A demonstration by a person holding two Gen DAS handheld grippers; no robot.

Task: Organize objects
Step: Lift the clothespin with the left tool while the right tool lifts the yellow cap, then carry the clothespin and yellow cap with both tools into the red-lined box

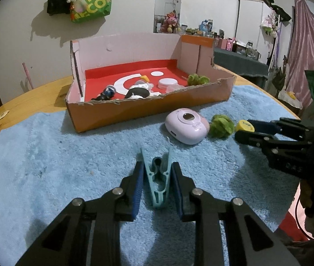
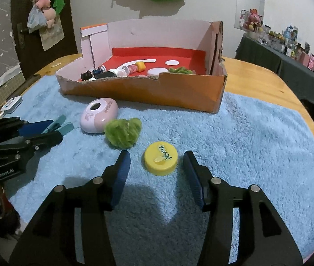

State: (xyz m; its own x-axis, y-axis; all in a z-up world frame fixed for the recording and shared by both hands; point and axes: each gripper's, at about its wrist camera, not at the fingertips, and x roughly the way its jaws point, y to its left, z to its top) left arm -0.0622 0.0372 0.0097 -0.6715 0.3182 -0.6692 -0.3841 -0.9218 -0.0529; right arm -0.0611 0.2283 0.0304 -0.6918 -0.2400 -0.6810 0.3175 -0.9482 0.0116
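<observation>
My left gripper (image 1: 157,166) is shut on a teal clothes peg (image 1: 158,181), which lies on the blue towel (image 1: 68,155) with its prongs pointing away. The peg's tips (image 2: 65,128) poke out past the fingers in the right wrist view. My right gripper (image 2: 157,157) stands open around a yellow bottle cap (image 2: 161,161), with a gap on each side of it. Left of the cap sit a green fuzzy ball (image 2: 122,133) and a pink round device (image 2: 99,115). Behind them is the orange cardboard box (image 2: 148,93).
Inside the box (image 1: 148,108) lie small figures, a white lid (image 1: 167,83) and another green ball (image 1: 198,79). A white gadget (image 2: 11,104) rests at the towel's left edge. The wooden table (image 2: 256,75) shows round the towel. Shelves with clutter stand at the back right.
</observation>
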